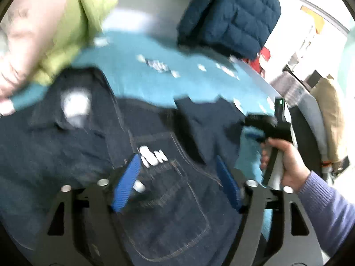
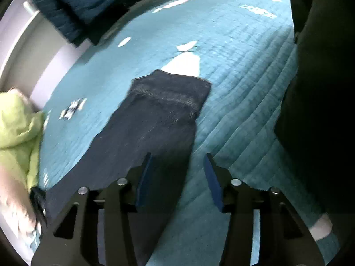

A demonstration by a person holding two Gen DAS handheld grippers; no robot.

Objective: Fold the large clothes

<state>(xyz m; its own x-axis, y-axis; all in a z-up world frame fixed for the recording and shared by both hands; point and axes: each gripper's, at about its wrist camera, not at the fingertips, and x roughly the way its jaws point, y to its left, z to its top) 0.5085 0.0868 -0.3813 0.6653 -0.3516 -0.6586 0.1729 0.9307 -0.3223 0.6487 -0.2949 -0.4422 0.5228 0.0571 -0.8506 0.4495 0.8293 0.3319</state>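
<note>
A dark denim jacket (image 1: 93, 146) with a chest pocket and white lettering lies spread on the teal quilted bed cover (image 1: 137, 82). My left gripper (image 1: 177, 170) is open just above the pocket, holding nothing. Its sleeve (image 2: 155, 119) stretches out across the cover (image 2: 233, 66) in the right wrist view. My right gripper (image 2: 177, 168) is open and empty over the sleeve's right edge. The right gripper (image 1: 261, 126) also shows at the right of the left wrist view, held by a hand in a lilac sleeve.
A lime green garment (image 1: 73, 28) and a pale pink one (image 1: 26, 40) lie at the left. A navy quilted jacket (image 1: 230, 15) lies at the far side of the bed. A dark garment (image 2: 321, 88) fills the right of the right wrist view.
</note>
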